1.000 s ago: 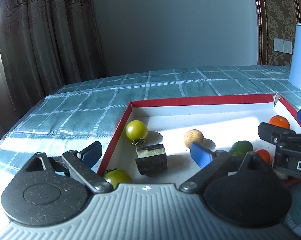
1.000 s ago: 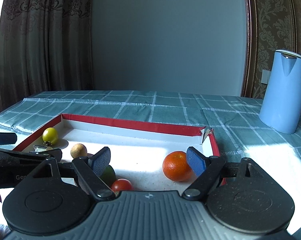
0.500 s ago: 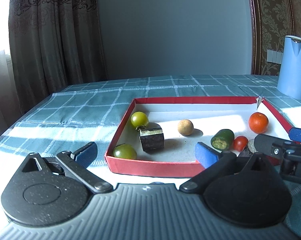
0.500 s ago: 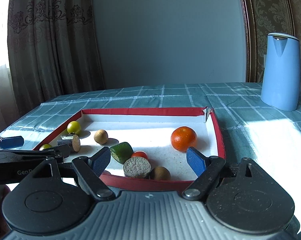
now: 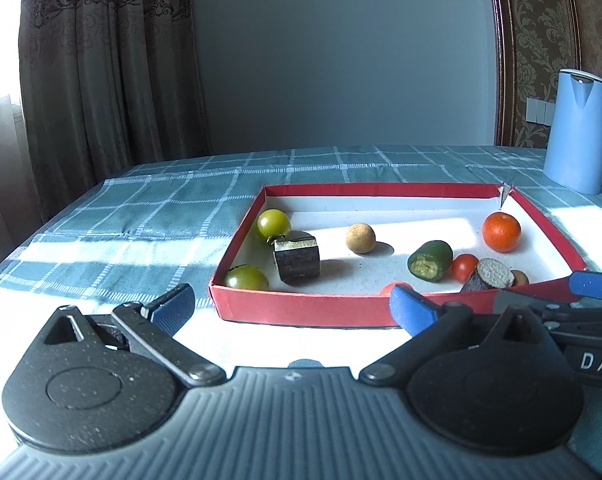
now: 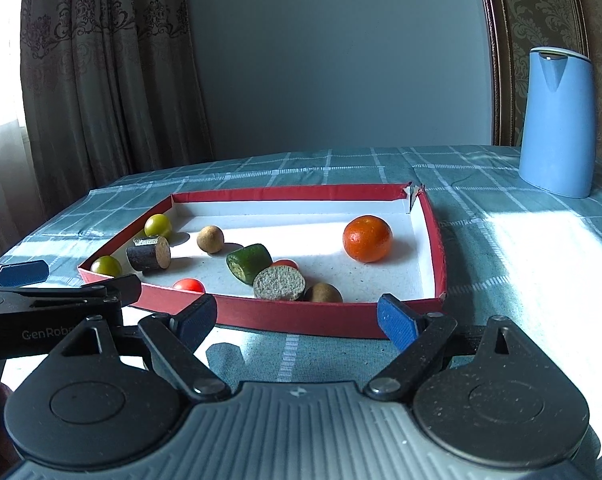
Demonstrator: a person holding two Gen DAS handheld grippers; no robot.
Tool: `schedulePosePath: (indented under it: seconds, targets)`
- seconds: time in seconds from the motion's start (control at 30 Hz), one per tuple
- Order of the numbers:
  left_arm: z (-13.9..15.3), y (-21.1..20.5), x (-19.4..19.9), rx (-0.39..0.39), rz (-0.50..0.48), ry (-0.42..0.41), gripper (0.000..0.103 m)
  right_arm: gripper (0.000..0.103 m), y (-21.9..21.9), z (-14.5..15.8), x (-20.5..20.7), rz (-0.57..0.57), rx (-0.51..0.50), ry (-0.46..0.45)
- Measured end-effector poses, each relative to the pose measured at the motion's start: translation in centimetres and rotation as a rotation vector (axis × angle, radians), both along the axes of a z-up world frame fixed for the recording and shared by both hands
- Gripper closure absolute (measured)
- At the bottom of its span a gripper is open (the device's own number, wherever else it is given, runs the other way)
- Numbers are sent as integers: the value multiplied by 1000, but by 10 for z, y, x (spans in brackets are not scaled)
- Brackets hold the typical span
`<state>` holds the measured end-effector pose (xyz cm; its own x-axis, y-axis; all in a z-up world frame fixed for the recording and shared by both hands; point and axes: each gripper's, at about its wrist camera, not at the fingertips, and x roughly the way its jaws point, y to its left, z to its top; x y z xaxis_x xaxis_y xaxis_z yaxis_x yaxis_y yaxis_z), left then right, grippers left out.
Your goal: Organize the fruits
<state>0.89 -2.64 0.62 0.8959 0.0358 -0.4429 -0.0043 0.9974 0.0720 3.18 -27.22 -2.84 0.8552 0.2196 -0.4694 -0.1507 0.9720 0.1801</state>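
The fruits lie scattered in the red tray (image 6: 437, 240) on the counter (image 6: 501, 248) — the orange (image 6: 367, 238) alone at the right. Both hand-held grippers hold nothing: left hand-held gripper (image 5: 291, 310) spread wide, right hand-held gripper (image 6: 297, 320) opening. Best to pick one isolated piece and straddle it squarely — avoiding the crowded front cluster.

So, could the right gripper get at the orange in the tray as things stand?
Probably yes. The right gripper is opening, with nothing between its jaws, just outside the red tray. The orange sits alone on the tray's right side; only the low near wall lies between.
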Motion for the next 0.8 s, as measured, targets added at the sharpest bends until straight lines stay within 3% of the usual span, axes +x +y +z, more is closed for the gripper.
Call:
schedulePosePath:
  seconds: [0.8]
  targets:
    - [0, -1, -3, 10, -4, -1, 0, 15, 2, -4, 4, 10, -9, 46]
